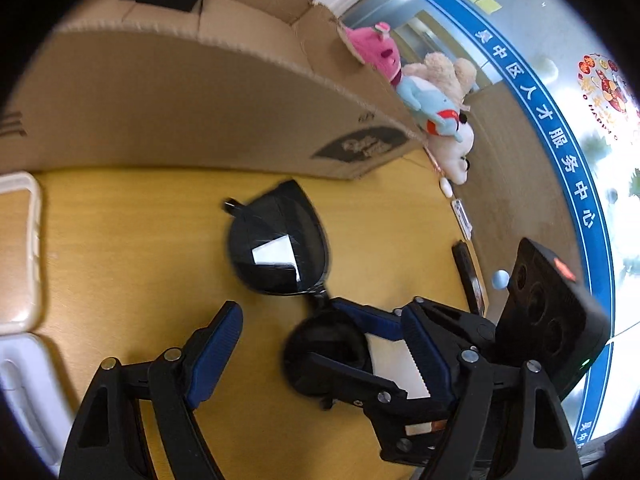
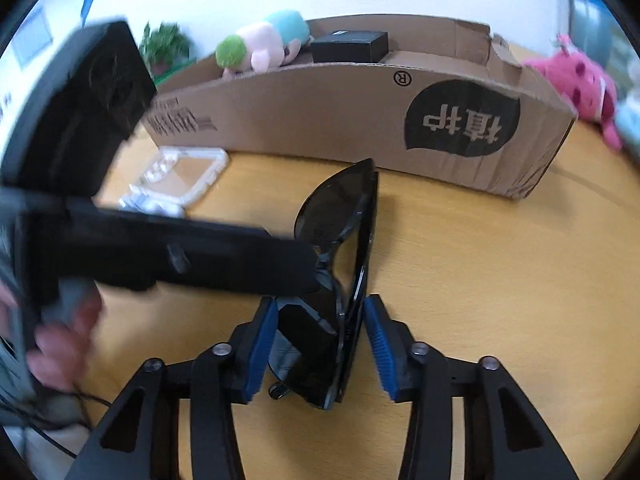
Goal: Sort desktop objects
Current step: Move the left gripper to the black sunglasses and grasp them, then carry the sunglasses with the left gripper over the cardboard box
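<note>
Black sunglasses (image 1: 280, 248) are on the yellow wooden table, one lens ahead of my left gripper (image 1: 320, 344), the other lens between its fingers. My left gripper is open, its blue pads wide apart. In the right wrist view the sunglasses (image 2: 344, 256) stand on edge, the near lens between the blue pads of my right gripper (image 2: 320, 348). The pads stand close beside the frame with small gaps, not pressing it. The left gripper (image 2: 180, 256) reaches in from the left and meets the sunglasses' bridge.
A long cardboard box (image 2: 360, 116) stands behind the sunglasses, with a black box (image 2: 350, 46) and a plush toy (image 2: 260, 44) inside. Pink (image 1: 376, 50) and pale plush toys (image 1: 436, 96) lie at its right end. A clear plastic case (image 2: 180, 176) lies at the left.
</note>
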`<state>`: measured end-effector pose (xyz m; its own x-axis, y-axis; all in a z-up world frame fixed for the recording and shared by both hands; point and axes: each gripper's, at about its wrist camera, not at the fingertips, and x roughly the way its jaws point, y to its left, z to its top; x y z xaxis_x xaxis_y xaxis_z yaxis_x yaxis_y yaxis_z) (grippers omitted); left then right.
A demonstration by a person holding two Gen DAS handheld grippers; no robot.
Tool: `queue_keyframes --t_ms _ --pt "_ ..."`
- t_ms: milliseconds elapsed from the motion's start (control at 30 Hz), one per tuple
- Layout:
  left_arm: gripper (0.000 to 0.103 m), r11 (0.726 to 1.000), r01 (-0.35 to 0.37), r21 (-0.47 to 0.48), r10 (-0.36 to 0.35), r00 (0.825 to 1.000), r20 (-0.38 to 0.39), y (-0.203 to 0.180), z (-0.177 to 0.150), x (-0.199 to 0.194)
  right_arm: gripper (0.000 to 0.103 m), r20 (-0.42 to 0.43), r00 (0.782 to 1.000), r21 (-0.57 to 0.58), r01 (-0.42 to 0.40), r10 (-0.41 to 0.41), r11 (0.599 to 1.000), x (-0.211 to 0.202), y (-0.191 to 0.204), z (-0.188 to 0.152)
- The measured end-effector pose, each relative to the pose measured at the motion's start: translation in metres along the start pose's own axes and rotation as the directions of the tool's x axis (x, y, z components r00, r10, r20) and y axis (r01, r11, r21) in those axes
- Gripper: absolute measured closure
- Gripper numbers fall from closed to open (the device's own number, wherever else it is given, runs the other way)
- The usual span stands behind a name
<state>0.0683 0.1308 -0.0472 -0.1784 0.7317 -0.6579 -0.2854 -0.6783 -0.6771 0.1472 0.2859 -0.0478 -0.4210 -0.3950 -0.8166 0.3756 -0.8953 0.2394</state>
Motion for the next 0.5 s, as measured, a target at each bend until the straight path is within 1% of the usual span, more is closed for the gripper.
queue_keyframes --t_ms 67,100,133,167,200,233,267,333,367,433,500 --pt "0.027 1.000 0.013 0.001 -0.013 1.000 0.000 -0.001 -0.001 0.000 0.066 0.009 0.998 0.043 -0.061 0.061 0.997 0.004 0.000 0.001" --pt "0.035 1.000 0.015 0.000 -0.015 1.000 -0.005 -0.001 -0.002 0.001 0.066 0.014 0.997 0.058 -0.082 0.081 0.995 0.005 0.000 0.002" --pt "0.040 1.000 0.012 -0.001 -0.013 1.000 -0.016 -0.001 -0.003 0.003 0.067 0.015 0.995 0.066 -0.101 0.100 0.993 0.006 0.002 0.004" --pt "0.045 1.000 -0.010 0.006 0.010 1.000 0.000 -0.001 -0.003 0.001 0.067 0.014 0.994 0.067 -0.109 0.108 0.992 0.008 0.005 0.005" --pt "0.054 0.999 -0.032 0.009 0.032 0.999 0.002 0.001 -0.003 0.000 0.067 0.019 0.995 0.062 -0.099 0.098 0.993 0.008 0.009 0.005" --pt "0.058 0.999 -0.047 0.009 0.047 0.999 0.005 0.003 -0.004 -0.002 0.067 0.019 0.995 0.059 -0.095 0.094 0.994 0.009 0.011 0.005" --pt "0.068 0.998 -0.062 -0.003 0.062 0.998 0.008 0.006 -0.003 -0.004 0.067 0.020 0.995 0.062 -0.097 0.096 0.993 0.009 0.010 0.006" --pt "0.069 0.998 -0.049 -0.032 0.049 0.999 0.014 0.013 -0.004 -0.008 0.068 0.019 0.995 0.059 -0.095 0.094 0.994 0.009 0.011 0.008" --pt "0.069 0.998 -0.051 -0.030 0.052 0.998 0.020 0.013 -0.004 -0.010 0.068 0.021 0.996 0.053 -0.093 0.092 0.994 0.009 0.013 0.008" --pt "0.071 0.997 -0.078 -0.006 0.078 0.996 0.044 0.009 -0.005 -0.016 0.068 0.031 0.995 0.040 -0.094 0.093 0.995 0.007 0.018 0.011" --pt "0.077 0.996 -0.093 0.006 0.092 0.993 0.069 0.003 -0.004 -0.024 0.068 0.046 0.994 0.032 -0.099 0.097 0.995 0.004 0.022 0.013"
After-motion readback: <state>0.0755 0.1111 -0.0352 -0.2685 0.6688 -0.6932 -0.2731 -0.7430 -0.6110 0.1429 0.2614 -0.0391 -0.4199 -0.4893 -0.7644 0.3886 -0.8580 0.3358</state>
